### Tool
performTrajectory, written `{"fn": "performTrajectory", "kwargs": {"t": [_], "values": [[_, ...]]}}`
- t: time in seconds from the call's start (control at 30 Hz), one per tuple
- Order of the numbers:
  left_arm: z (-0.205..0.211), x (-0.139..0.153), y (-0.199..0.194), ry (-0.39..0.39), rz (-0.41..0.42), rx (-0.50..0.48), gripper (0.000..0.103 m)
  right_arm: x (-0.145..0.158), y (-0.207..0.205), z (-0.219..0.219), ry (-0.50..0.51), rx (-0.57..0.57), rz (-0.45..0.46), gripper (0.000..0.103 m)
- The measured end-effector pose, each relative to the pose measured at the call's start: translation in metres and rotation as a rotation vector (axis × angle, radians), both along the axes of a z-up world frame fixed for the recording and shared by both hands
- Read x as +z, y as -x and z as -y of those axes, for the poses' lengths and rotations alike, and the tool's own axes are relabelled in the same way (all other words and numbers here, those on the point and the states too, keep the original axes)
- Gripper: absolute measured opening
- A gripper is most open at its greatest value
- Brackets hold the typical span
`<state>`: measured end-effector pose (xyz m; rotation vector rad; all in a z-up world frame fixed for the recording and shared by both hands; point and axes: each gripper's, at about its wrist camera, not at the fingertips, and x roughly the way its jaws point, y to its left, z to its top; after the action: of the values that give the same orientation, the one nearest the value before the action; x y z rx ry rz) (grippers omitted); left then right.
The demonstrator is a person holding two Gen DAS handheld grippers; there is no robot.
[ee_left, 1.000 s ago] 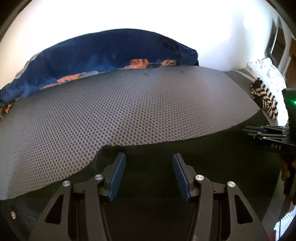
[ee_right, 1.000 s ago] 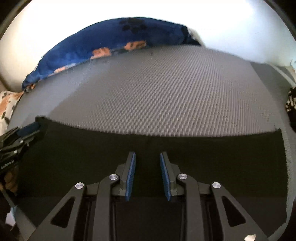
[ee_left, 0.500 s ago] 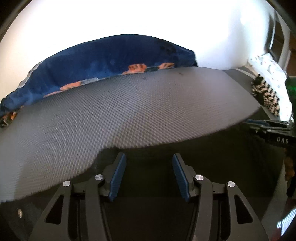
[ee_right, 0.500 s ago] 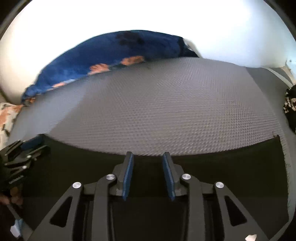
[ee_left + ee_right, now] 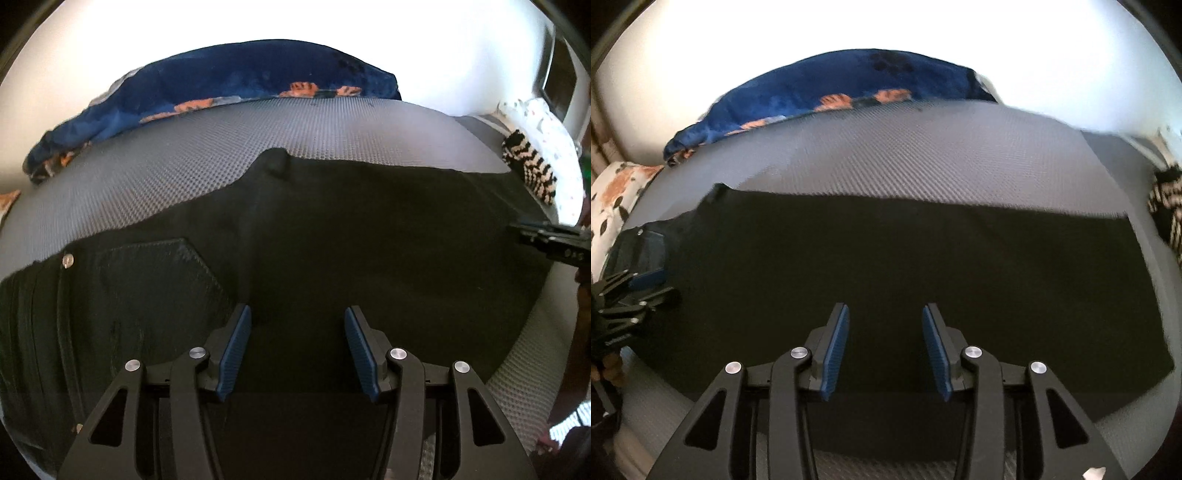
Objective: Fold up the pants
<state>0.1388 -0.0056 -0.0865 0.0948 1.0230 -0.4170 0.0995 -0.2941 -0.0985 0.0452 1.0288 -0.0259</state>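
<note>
Nearest the left wrist camera, the left gripper hangs over the black pants with its blue pads well apart and nothing between them. The right gripper is likewise above the dark cloth, its jaws opening, no fabric caught between the pads. The pants lie spread flat across the grey textured mat; a back pocket and a small metal rivet show on the left side in the left view. Beyond the mat's far edge lies a blue blanket with orange patches, against a bright white wall. A black-and-white patterned cloth sits at the right edge.
</note>
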Motion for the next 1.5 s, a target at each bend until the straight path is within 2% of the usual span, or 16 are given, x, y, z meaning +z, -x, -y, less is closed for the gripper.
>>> {"fn": "performTrajectory", "kwargs": {"t": [0.1,0.2,0.4,0.53,0.73,0.97,1.07,1.23,1.5], "values": [[-0.006,0.0,-0.001,0.03,-0.011,0.009,0.054,-0.005,0.013,0.033,0.01,-0.095,-0.001,0.038],[-0.006,-0.001,0.001,0.025,-0.004,0.008,0.054,-0.003,0.022,0.063,0.03,-0.175,0.003,0.036],[-0.004,-0.003,0.005,0.007,0.025,0.016,0.054,0.001,0.029,0.099,0.026,-0.262,-0.005,0.035],[-0.008,-0.001,0.003,0.045,0.0,0.044,0.054,0.016,0.041,0.114,-0.116,-0.327,0.028,0.039],[-0.003,0.004,0.011,0.048,-0.03,0.057,0.068,0.028,0.085,0.149,-0.323,-0.453,0.068,0.04],[0.002,0.007,0.027,0.067,-0.048,0.081,0.073,0.013,0.127,0.192,-0.46,-0.62,0.08,0.04],[0.002,0.009,0.032,0.084,-0.056,0.111,0.078,0.003,0.133,0.209,-0.534,-0.678,0.091,0.04],[0.006,0.006,0.036,0.061,-0.054,0.121,0.079,-0.004,0.127,0.232,-0.619,-0.726,0.134,0.04],[0.013,0.002,0.038,0.019,-0.036,0.103,0.083,-0.01,0.109,0.264,-0.671,-0.793,0.209,0.022]]}}
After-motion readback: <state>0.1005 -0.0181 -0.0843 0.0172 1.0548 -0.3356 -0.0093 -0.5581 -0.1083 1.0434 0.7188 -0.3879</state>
